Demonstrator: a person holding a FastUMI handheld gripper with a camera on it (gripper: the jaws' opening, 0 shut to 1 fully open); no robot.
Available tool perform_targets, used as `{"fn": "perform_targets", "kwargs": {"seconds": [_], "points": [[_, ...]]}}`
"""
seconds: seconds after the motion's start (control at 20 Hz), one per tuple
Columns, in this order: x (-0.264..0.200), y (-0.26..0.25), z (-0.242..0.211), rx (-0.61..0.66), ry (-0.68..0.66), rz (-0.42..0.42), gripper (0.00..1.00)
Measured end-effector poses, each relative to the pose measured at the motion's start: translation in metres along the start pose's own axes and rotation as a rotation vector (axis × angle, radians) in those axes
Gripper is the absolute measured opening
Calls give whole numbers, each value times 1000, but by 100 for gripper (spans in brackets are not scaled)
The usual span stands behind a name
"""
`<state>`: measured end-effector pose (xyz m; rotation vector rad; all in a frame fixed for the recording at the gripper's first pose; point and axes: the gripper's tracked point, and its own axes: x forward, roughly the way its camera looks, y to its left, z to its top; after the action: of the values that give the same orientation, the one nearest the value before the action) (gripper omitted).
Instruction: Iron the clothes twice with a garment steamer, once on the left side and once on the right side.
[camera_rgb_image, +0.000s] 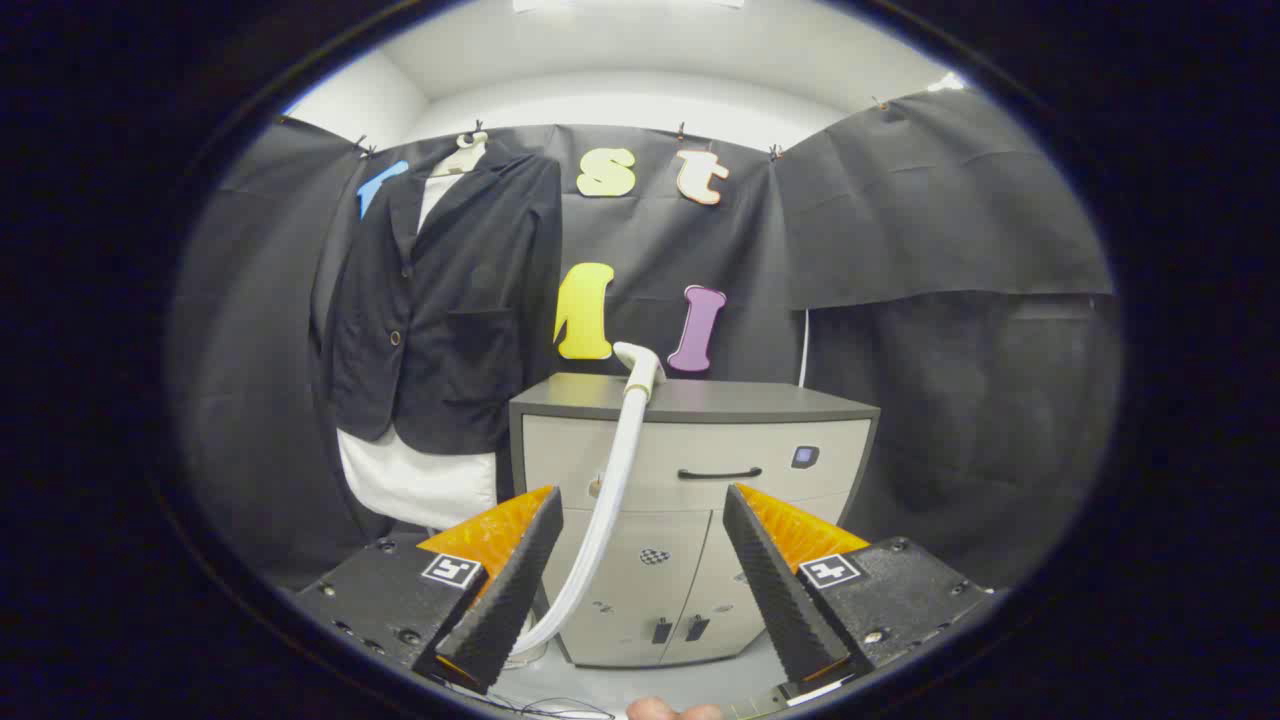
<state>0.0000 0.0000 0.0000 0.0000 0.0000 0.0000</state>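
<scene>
A dark suit jacket (440, 300) hangs on a hanger over a white garment (415, 485), against the booth wall, beyond and left of my fingers. The steamer head (640, 365) rests on top of a grey cabinet (700, 440) straight ahead. Its white hose (605, 520) runs down the cabinet front to the floor near my left finger. My gripper (640, 520) is open, its fingers wide apart with nothing between them, still well short of the cabinet.
The cabinet has a drawer with a dark handle (718, 474) and two lower doors. Black cloth walls close the booth on the left, back and right. A fingertip (660, 710) shows below the gripper on the pale floor.
</scene>
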Motion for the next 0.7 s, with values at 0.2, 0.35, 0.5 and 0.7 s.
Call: {"fn": "perform_targets", "kwargs": {"seconds": [0.2,0.35,0.5,0.7], "points": [[9,-14,21,-2,-37,21,100],[15,-21,19,3,-29,41,100],[20,-29,20,1,-35,52,100],[26,-29,14,27,-9,81,100]]}}
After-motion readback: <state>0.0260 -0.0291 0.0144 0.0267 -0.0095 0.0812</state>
